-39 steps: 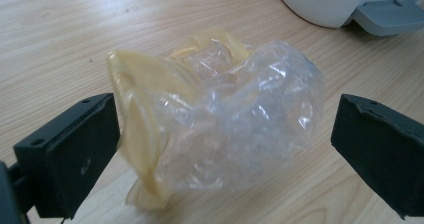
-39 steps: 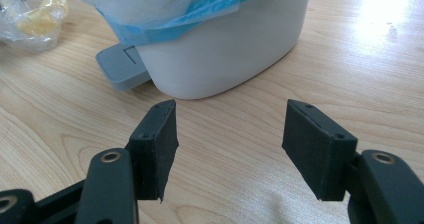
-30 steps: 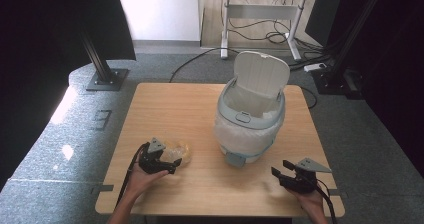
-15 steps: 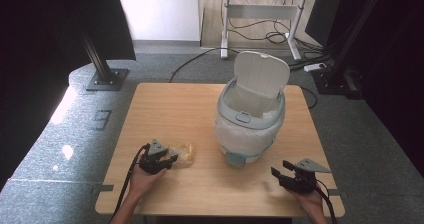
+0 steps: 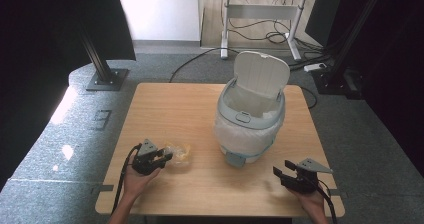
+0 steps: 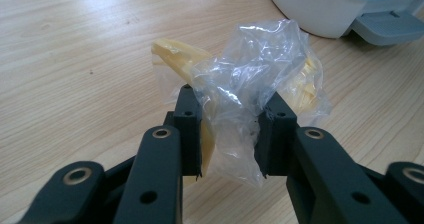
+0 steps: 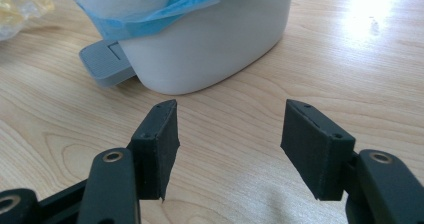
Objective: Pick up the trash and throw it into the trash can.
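A crumpled clear plastic bag with yellowish scraps inside (image 6: 250, 79) lies on the wooden table (image 5: 180, 109), left of the bin. My left gripper (image 6: 227, 134) is shut on the bag's near end; from above this gripper (image 5: 162, 157) sits at the table's front left with the bag (image 5: 180, 153) just right of it. A white pedal bin (image 5: 250, 119) with a liner and its lid raised stands at the middle right. My right gripper (image 7: 227, 144) is open with nothing between its jaws, at the front right (image 5: 285, 175), facing the bin's base (image 7: 210, 39).
The bin's grey foot pedal (image 7: 105, 64) sticks out toward the front edge. Bare tabletop lies behind the bag and left of the bin. A black stand base (image 5: 105, 79) and a desk with cables (image 5: 260, 29) are on the floor beyond the table.
My left gripper has slid right along the table with the bag in its jaws, closer to the bin. The right gripper has stayed put.
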The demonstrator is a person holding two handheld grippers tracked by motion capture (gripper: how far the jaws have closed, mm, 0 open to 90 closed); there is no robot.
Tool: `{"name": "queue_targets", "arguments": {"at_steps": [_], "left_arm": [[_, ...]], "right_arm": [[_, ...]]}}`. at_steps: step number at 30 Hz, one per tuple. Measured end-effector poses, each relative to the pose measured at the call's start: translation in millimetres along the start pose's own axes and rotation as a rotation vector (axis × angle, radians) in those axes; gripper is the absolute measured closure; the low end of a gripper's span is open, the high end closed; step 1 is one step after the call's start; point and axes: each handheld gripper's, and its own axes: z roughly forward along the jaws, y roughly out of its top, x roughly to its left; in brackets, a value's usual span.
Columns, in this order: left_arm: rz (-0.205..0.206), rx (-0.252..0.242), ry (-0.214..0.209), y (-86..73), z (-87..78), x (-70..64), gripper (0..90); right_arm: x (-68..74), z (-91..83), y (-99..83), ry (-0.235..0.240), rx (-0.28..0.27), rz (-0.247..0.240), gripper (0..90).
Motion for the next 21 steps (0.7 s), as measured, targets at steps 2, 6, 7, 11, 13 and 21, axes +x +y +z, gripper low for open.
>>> {"name": "queue_targets", "arguments": {"at_steps": [2,6,7,11,13,21], "left_arm": [[0.001,-0.007,-0.004,0.8,-2.2,-0.1,67.6],[0.002,-0.006,-0.018,2.1,-5.1,0.5,67.8],[0.002,-0.006,-0.018,2.1,-5.1,0.5,67.9],[-0.006,-0.018,-0.034,4.3,-9.4,1.6,68.4],[-0.008,-0.029,-0.037,6.2,-11.9,1.5,68.5],[-0.004,-0.077,-0.058,24.2,-23.7,-4.3,68.7]], "right_arm": [[-0.9,-0.3,-0.2,-0.007,0.001,0.006,39.2],[-2.7,-1.5,-0.2,-0.027,-0.006,0.019,39.6],[-3.2,-1.7,-0.2,-0.029,-0.006,0.023,39.6],[-4.7,-1.7,-0.7,-0.034,-0.002,0.029,39.6],[-5.2,-1.8,-0.5,-0.033,-0.002,0.034,39.6],[-7.7,-2.8,-2.0,-0.032,-0.005,0.046,39.6]]}}
